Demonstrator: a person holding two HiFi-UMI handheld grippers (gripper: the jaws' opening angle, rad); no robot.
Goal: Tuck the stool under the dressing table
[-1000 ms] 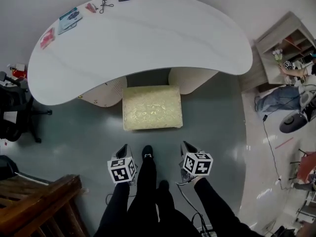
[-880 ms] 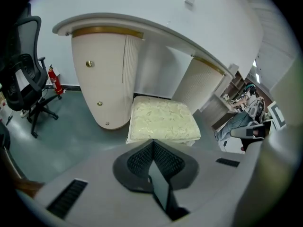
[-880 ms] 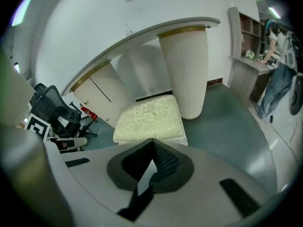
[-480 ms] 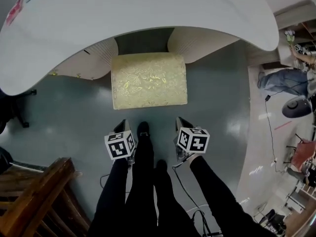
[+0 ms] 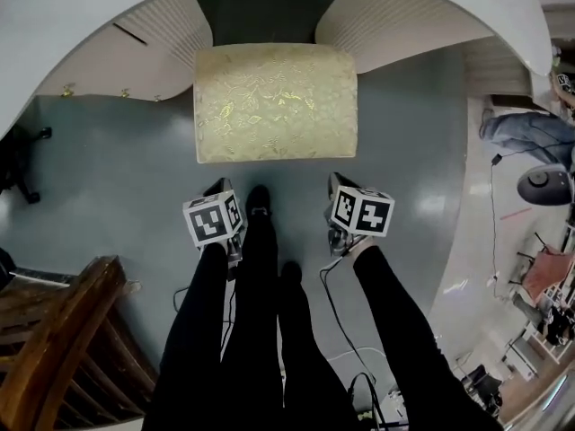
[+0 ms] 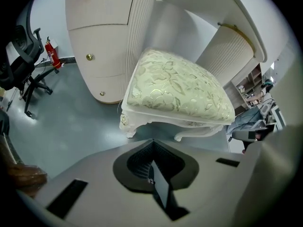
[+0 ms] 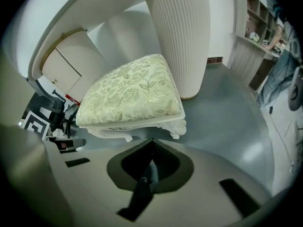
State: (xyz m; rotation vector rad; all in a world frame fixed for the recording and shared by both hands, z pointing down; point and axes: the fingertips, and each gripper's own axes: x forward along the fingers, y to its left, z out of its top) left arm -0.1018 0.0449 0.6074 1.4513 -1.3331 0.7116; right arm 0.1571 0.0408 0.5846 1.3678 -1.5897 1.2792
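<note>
Two changes over the last second, both caused by my walking in.

1. Bench (image 5: 54,25): a second ago its whole white top lay in the head view. Now only the near rim and the two ribbed pedestals (image 5: 404,25) show, flanking the dark kneehole.

2. Stool (image 5: 275,101): it looms larger but has not shifted against the bench. Its far edge sits at the mouth of the kneehole between the pedestals, and most of the cushion stands out on the grey floor (image 5: 117,169). I judge the tuck not begun.

3. Left tongs (image 5: 221,189) and right tongs (image 5: 334,182): they have come up from well back to near the stool's front edge, one toward each corner, touching nothing. Each gripper view shows the pair pressed together with nothing between them.

Assessment: the approach is complete and a push on the front rail comes next.
</note>
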